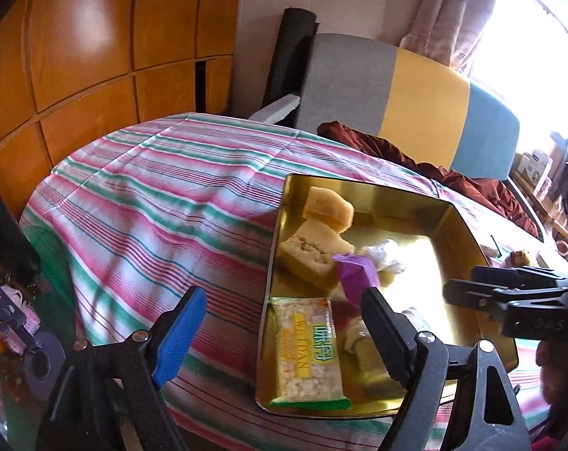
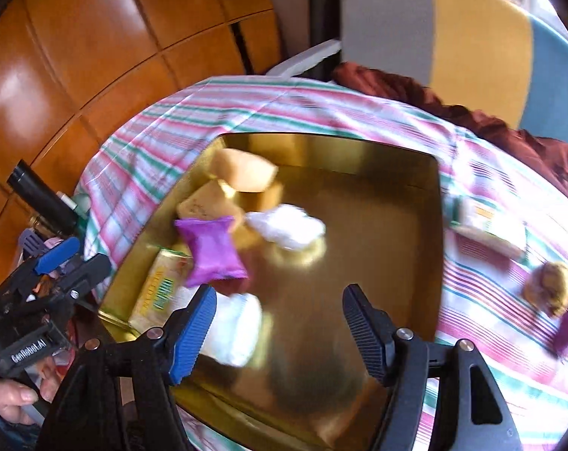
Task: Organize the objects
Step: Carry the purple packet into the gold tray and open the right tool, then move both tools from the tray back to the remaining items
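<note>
A gold tin tray point(image 1: 460, 225) point(image 2: 397, 195) rests on a striped tablecloth point(image 1: 152, 195). It holds pieces of yellow cake point(image 1: 321, 221) point(image 2: 242, 173), a purple packet point(image 1: 355, 274) point(image 2: 212, 251), a white wrapped item point(image 2: 287, 225) and a yellow-green snack bar point(image 1: 306, 353) point(image 2: 160, 293). My left gripper point(image 1: 284, 338) is open over the tray's left rim, above the snack bar and gripping nothing. My right gripper point(image 2: 280, 334) is open over the tray floor. A white packet point(image 2: 235, 334) lies just beside its blue pad point(image 2: 193, 330), not pinched.
On the cloth right of the tray lie a flat wrapped bar point(image 2: 491, 233), a brown bun point(image 2: 551, 285) and a small purple packet point(image 2: 564, 329). Wooden cupboard doors point(image 1: 96, 56) stand behind. A grey, yellow and blue chair back point(image 1: 415, 86) with dark red cloth point(image 1: 378, 143) borders the far edge.
</note>
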`<state>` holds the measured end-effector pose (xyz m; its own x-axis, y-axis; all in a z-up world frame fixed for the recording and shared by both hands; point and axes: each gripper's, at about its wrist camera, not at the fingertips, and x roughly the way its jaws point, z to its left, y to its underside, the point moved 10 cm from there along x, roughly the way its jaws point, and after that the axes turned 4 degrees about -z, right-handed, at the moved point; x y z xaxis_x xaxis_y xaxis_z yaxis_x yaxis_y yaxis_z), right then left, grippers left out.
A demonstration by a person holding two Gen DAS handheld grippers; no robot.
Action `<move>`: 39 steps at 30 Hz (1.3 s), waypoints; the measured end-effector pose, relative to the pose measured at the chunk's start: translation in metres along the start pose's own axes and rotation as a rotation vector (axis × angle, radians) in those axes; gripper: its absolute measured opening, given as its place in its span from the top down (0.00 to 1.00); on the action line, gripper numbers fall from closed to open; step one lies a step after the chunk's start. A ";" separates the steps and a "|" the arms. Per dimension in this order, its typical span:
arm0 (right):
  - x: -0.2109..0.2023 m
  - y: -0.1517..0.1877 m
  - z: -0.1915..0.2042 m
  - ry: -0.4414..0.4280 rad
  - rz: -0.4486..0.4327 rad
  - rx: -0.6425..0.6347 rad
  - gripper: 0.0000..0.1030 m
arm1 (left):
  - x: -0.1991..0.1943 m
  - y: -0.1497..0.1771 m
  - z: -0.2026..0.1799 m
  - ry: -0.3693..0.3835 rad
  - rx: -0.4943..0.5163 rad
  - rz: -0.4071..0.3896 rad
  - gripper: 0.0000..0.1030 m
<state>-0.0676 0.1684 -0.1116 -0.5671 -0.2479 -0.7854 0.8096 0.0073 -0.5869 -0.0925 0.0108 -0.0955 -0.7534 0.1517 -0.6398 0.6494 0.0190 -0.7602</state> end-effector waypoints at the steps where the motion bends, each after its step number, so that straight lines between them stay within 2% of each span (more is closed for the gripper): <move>1: -0.005 0.002 -0.009 0.013 -0.003 0.013 0.31 | 0.000 0.000 -0.004 0.005 0.006 0.001 0.18; 10: -0.050 0.029 -0.115 0.176 -0.022 0.140 0.31 | -0.003 -0.004 -0.043 0.048 0.107 -0.002 0.18; 17: -0.085 0.060 -0.217 0.339 -0.009 0.263 0.31 | -0.005 -0.010 -0.092 0.129 0.222 -0.002 0.18; 21: -0.110 0.078 -0.281 0.394 -0.051 0.431 0.29 | -0.006 -0.015 -0.125 0.175 0.318 -0.008 0.18; 22: -0.115 0.085 -0.296 0.413 -0.065 0.484 0.26 | -0.005 -0.016 -0.134 0.189 0.343 -0.007 0.18; 25: -0.124 0.108 -0.331 0.447 -0.076 0.678 0.24 | -0.002 -0.019 -0.162 0.230 0.425 0.005 0.17; 27: -0.126 0.119 -0.345 0.431 -0.074 0.784 0.24 | 0.001 -0.022 -0.183 0.251 0.484 0.006 0.17; 30: -0.129 0.127 -0.355 0.419 -0.075 0.856 0.24 | 0.007 -0.024 -0.216 0.281 0.588 0.005 0.17; 39: -0.134 0.117 -0.351 0.398 -0.115 0.832 0.24 | 0.051 -0.026 -0.299 0.356 0.820 0.056 0.17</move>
<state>0.0499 0.5424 -0.1437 -0.5363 0.1478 -0.8310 0.5057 -0.7320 -0.4566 -0.1168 0.3139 -0.0748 -0.5575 0.4320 -0.7089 0.3031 -0.6891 -0.6583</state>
